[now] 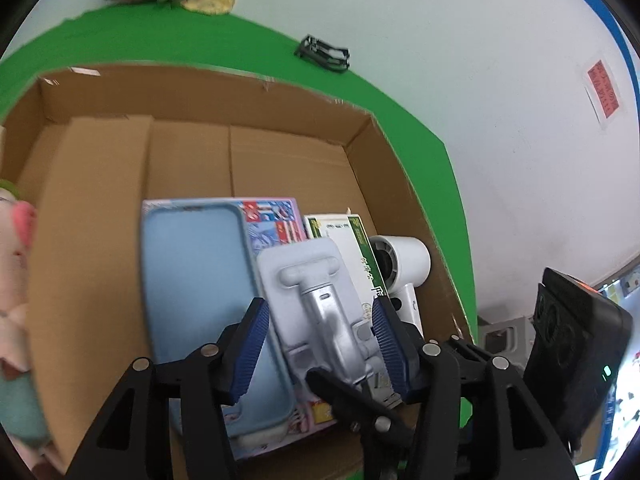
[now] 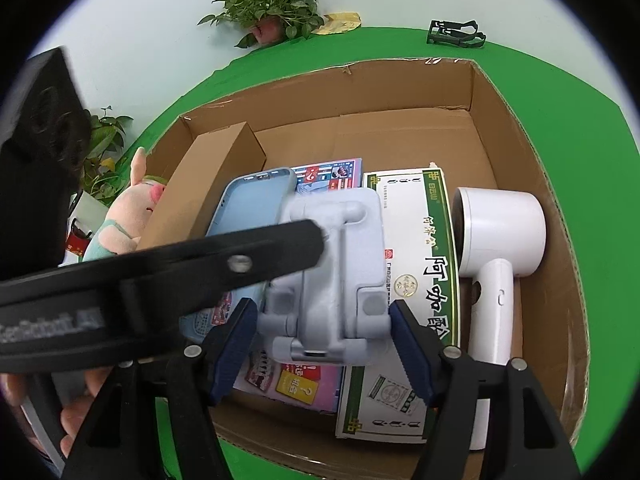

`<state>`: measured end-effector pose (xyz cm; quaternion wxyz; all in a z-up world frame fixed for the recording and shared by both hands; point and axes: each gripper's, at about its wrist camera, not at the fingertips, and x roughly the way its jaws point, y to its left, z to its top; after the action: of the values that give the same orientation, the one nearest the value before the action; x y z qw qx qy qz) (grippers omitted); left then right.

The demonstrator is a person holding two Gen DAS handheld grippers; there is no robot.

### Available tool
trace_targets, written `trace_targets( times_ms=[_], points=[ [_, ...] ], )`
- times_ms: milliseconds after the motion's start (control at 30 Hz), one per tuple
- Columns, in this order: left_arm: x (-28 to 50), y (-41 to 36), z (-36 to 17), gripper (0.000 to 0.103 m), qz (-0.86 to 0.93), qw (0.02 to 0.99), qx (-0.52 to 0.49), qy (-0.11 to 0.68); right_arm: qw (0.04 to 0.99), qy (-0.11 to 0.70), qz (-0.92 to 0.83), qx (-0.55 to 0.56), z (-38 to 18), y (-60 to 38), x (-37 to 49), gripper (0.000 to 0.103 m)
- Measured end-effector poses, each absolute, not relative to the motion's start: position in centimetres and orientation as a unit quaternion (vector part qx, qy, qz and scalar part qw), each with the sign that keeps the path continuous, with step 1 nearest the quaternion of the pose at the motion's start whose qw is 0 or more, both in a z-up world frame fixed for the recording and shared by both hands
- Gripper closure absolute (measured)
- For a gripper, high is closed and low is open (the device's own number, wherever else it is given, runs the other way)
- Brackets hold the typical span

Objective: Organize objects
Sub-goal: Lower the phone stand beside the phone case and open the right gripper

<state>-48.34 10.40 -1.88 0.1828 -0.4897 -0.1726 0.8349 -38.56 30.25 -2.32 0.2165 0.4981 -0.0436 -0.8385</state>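
A grey folding phone stand [image 2: 332, 264] is held above the open cardboard box [image 2: 520, 120]. My right gripper [image 2: 323, 342] is shut on the stand's base. My left gripper [image 1: 320, 344] has its blue pads either side of the stand [image 1: 320, 304]; contact is unclear. A finger of the left gripper crosses the right wrist view [image 2: 200, 264]. In the box lie a blue phone case [image 1: 200, 300], a colourful booklet [image 2: 328, 174], a white and green medicine box [image 2: 420, 240] and a white hair dryer [image 2: 500, 240].
A small cardboard box [image 2: 216, 184] stands in the big box at the left. A plush pig [image 2: 128, 216] sits outside its left wall. Potted plants [image 2: 268, 8] and a black clip [image 2: 456, 34] lie at the back of the green table.
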Motion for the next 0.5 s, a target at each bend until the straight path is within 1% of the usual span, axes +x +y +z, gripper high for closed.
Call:
trace_targets(
  times_ms=[33,100,133,167,200,233,267,300,333,367,433,500],
  points=[
    [-47.6,10.1,-1.2,0.05,0.842,0.182,-0.48,-0.167,0.217,-0.05,-0.839,0.496,-2.1,30.4,-38.3,0.035],
    [-45.9,9.2,0.3,0.044,0.863,0.169,-0.451,-0.151,0.23,-0.061,-0.842,0.484,-1.6,30.6,-37.5,0.027],
    [-44.7,8.8,1.1,0.038,0.877,0.158,-0.432,-0.138,0.233,-0.059,-0.847,0.474,-1.2,30.6,-36.8,0.02],
    [-43.5,8.6,1.7,0.032,0.892,0.144,-0.411,-0.122,0.233,-0.051,-0.856,0.458,-0.8,30.7,-35.9,0.019],
    [-42.5,8.4,2.1,0.029,0.904,0.132,-0.392,-0.108,0.231,-0.043,-0.865,0.444,-0.5,30.7,-35.1,0.017],
    [-41.1,8.2,2.4,0.025,0.917,0.119,-0.369,-0.09,0.221,-0.027,-0.878,0.424,-0.4,30.6,-34.0,0.011],
    [-40.5,8.2,2.7,0.021,0.926,0.104,-0.354,-0.077,0.207,-0.011,-0.89,0.407,-0.3,30.5,-33.2,0.001],
    [-39.4,8.1,2.7,0.019,0.938,0.082,-0.333,-0.055,0.192,0.004,-0.901,0.39,-0.4,30.4,-32.4,0.0],
    [-39.4,8.0,2.7,0.014,0.947,0.062,-0.313,-0.034,0.182,0.015,-0.907,0.379,-0.5,30.4,-31.7,0.0],
    [-38.4,7.8,2.5,0.008,0.957,0.039,-0.289,-0.012,0.168,0.024,-0.912,0.372,-0.9,30.3,-31.0,0.0],
    [-36.5,7.6,1.4,0.001,0.967,-0.009,-0.256,0.017,0.143,0.026,-0.919,0.367,-1.5,30.3,-30.2,0.001],
    [-35.3,7.2,0.0,0.001,0.967,-0.034,-0.251,0.026,0.127,0.032,-0.93,0.342,-1.6,30.3,-29.4,0.001]
  ],
)
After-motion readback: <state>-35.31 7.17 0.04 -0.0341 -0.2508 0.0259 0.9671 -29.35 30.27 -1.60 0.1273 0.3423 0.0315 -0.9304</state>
